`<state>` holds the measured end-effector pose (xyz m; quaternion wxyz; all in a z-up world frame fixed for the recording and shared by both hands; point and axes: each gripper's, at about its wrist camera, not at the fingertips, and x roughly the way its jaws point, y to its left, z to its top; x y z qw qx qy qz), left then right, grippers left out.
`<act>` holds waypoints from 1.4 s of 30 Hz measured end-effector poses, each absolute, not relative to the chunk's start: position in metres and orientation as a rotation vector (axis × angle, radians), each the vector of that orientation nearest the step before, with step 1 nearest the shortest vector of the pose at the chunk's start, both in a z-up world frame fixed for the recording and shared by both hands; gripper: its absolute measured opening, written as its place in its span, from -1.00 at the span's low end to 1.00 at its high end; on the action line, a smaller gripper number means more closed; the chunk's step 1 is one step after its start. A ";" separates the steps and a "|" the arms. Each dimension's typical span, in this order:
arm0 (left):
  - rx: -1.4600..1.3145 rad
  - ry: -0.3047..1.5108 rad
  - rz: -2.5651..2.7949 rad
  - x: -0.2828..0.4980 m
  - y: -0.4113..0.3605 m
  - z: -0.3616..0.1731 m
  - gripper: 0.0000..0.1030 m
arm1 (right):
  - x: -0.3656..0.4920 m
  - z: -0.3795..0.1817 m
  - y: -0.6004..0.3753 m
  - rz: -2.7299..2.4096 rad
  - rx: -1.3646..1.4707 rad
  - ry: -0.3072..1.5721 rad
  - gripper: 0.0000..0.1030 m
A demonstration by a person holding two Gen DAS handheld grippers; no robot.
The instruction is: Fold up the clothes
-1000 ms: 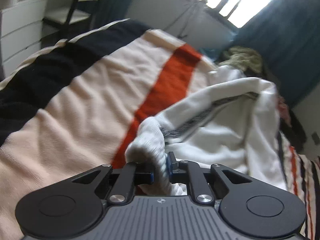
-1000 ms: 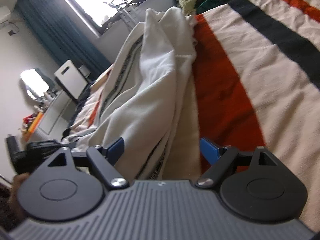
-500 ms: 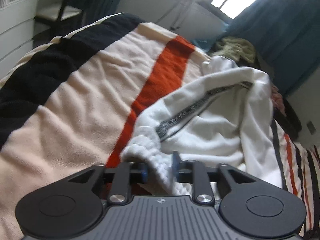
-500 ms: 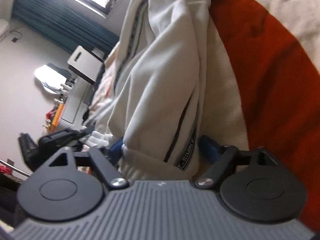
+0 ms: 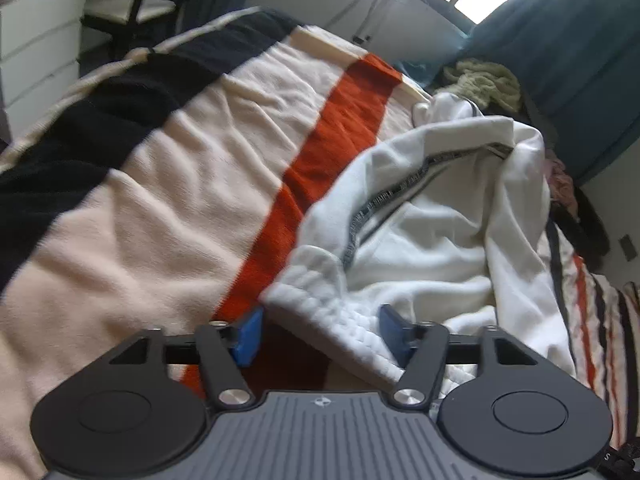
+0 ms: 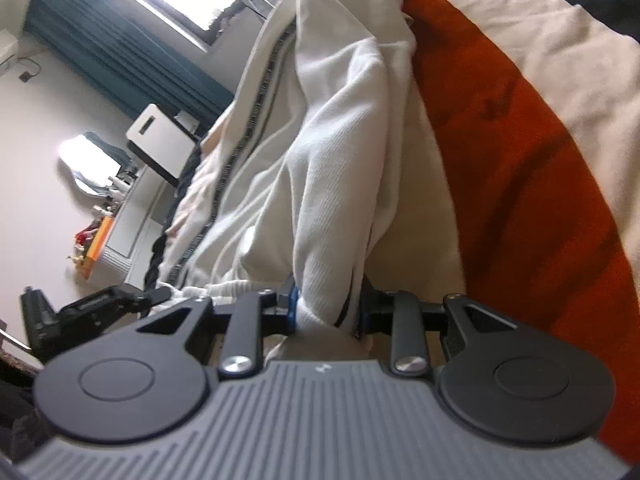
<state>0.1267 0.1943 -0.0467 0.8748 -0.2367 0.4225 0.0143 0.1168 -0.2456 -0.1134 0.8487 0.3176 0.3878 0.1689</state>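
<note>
A white garment with a dark printed side stripe (image 5: 432, 216) lies bunched on a striped blanket (image 5: 168, 184). My left gripper (image 5: 320, 334) is open; the garment's ribbed hem (image 5: 340, 324) lies loose between its blue pads. In the right wrist view the same garment (image 6: 336, 152) runs away from the camera. My right gripper (image 6: 326, 312) is shut on a bunched fold of it at the near end. The left gripper shows at the lower left of the right wrist view (image 6: 92, 308).
The blanket (image 6: 520, 128) has cream, orange and black bands. A pile of other clothes (image 5: 484, 80) lies at the bed's far end below blue curtains (image 5: 580, 40). A chair (image 5: 132, 4) stands at the left. A white dresser (image 6: 132, 216) stands beside the bed.
My left gripper has opened and let go of the ribbed hem. My right gripper has closed on the garment's fold, from open one second ago.
</note>
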 end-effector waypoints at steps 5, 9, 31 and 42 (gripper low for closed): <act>-0.388 0.849 0.046 0.129 0.184 -0.043 0.54 | 0.119 -0.113 -0.248 0.336 0.664 0.814 -0.41; -0.305 0.909 0.061 0.151 0.179 -0.057 0.46 | 0.120 -0.114 -0.249 0.324 0.663 0.812 -0.41; -0.224 0.772 0.038 0.215 0.232 -0.011 -0.65 | 0.083 -0.101 -0.149 0.391 0.603 0.714 -0.47; -0.226 0.729 0.277 0.336 0.376 0.050 -0.66 | 0.174 -0.080 0.068 0.742 0.737 0.745 -0.47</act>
